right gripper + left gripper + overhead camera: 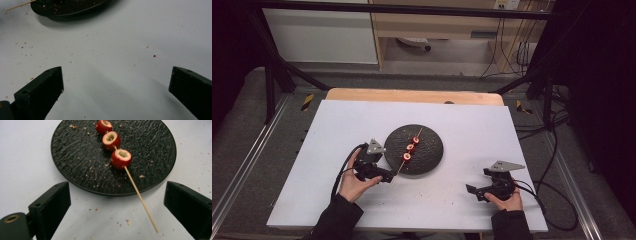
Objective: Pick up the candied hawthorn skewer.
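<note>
I saw a round black plate (429, 155) sitting near the middle of the white desk (337, 125). On the plate lay a thin wooden stick (140, 197) with three red fruit pieces (121, 158) pushed onto it in a row. Each piece had a pale cut top with a small hole in it. The bare end of the stick poked out over the plate's near rim and reached down to the desk. Little crumbs (127, 221) were scattered on the plate and on the desk around it.

My left claw (388, 176) was just beside the plate's near left rim, held in a hand (354, 182). In the left gripper view its two black jaws stood wide apart, released, with the stick's bare end between them but touching neither jaw.

My right claw (472, 190) was near the desk's near right corner, well apart from the plate, held in the other hand (507, 200). Its jaws were also spread wide and held nothing, with bare desk and crumbs between them.
</note>
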### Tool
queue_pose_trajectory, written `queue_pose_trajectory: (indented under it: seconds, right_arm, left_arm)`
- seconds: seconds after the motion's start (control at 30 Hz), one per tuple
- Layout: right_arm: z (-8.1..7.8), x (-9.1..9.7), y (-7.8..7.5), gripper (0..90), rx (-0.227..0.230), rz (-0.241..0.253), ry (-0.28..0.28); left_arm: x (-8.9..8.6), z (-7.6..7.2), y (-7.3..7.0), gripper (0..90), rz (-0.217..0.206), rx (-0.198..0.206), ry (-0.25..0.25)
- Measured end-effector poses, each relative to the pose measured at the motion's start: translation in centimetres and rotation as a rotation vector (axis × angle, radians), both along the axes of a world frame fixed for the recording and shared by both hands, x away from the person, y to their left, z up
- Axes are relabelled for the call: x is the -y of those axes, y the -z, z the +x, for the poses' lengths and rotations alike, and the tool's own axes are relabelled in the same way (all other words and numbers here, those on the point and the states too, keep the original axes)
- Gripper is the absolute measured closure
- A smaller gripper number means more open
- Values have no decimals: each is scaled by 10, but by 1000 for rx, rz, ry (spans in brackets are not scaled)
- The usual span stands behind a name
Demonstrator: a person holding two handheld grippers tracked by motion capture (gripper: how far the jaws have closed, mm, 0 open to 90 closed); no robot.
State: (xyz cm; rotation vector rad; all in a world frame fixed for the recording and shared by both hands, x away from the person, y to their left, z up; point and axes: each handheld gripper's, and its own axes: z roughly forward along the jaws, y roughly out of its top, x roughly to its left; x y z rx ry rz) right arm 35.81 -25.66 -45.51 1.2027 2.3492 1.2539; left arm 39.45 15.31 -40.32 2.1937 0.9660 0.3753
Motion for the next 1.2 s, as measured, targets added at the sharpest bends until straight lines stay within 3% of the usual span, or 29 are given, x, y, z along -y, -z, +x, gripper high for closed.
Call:
queue_pose_trajectory:
  seconds: [0.27,0.7,1.1,1.2]
  right_arm:
    - [0,0,0,6,0,-1,-2]
    - [0,0,0,6,0,2,-3]
    - [0,0,0,6,-4,7,-5]
    - [0,0,0,6,-3,7,-6]
  left_arm:
    - [17,11,5,178,55,-38,-13]
    - [38,18,11,529,120,-80,-36]
    - [52,22,13,758,116,-126,-73]
    - [54,22,14,778,121,-135,-83]
